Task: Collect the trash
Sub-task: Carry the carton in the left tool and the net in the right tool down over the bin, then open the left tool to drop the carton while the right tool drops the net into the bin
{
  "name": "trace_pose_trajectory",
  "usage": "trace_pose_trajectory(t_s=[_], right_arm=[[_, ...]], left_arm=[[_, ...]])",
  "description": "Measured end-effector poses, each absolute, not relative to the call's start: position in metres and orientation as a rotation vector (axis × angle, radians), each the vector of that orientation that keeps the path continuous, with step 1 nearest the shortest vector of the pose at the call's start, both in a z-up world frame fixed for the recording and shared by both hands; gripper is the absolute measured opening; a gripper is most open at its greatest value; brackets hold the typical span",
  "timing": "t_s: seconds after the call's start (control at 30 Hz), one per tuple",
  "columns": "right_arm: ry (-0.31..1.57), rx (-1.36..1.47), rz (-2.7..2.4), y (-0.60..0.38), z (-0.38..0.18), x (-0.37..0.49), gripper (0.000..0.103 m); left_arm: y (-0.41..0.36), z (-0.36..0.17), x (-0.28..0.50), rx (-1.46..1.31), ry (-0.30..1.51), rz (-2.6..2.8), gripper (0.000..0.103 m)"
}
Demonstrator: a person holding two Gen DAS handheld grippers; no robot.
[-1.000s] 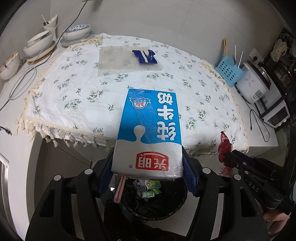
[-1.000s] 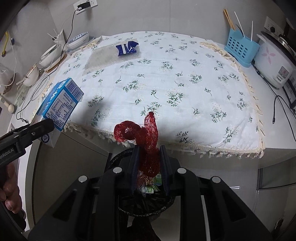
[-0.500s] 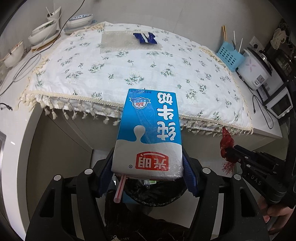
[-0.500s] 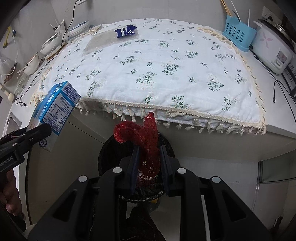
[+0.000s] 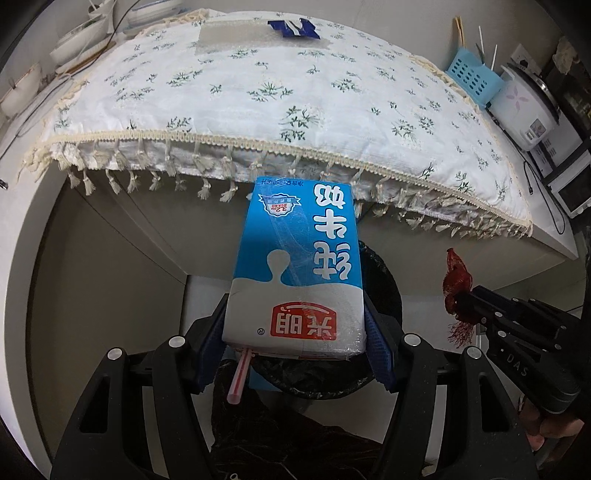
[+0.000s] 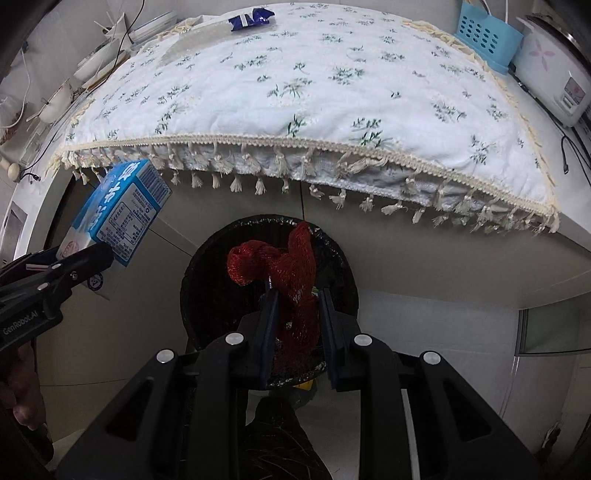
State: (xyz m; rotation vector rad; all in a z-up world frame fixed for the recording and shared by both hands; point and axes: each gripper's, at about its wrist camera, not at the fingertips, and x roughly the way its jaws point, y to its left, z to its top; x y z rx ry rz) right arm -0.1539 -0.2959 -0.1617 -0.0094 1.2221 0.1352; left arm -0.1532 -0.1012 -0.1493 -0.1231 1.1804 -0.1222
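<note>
My left gripper is shut on a blue and white milk carton with a pink straw sticking out of its near end. The carton hangs over the left rim of a black-lined trash bin. My right gripper is shut on a bunched red mesh net, held above the open bin. The red net also shows at the right of the left wrist view. A blue wrapper and a clear plastic sheet lie at the far side of the table.
A floral tablecloth with a tasselled fringe overhangs the table edge just above the bin. Bowls are stacked at the far left. A blue basket and a rice cooker stand at the far right.
Both grippers have sunk below the table edge with their loads. The bin has come into fuller view beneath them. Neither grip has changed.
</note>
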Motion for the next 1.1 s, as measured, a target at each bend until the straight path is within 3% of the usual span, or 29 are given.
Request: trace_pose_trajectory(t_s=[0.63,1.03,1.1], right_arm=[[1.266,0.034,0.069,-0.33,-0.186,-0.148,0.021],[1.272,0.045,0.05,-0.343,-0.186,-0.149,0.021],[1.274,0.041,0.054,-0.338,-0.189,-0.146,0.021]], left_arm=[[-0.144,-0.219,-0.127,-0.04,1.285,-0.158,0.063],[-0.169,-0.222,-0.122,-0.017,1.261,-0.211,0.064],[-0.169,-0.221,-0.121,-0.026,1.25,-0.208,0.069]])
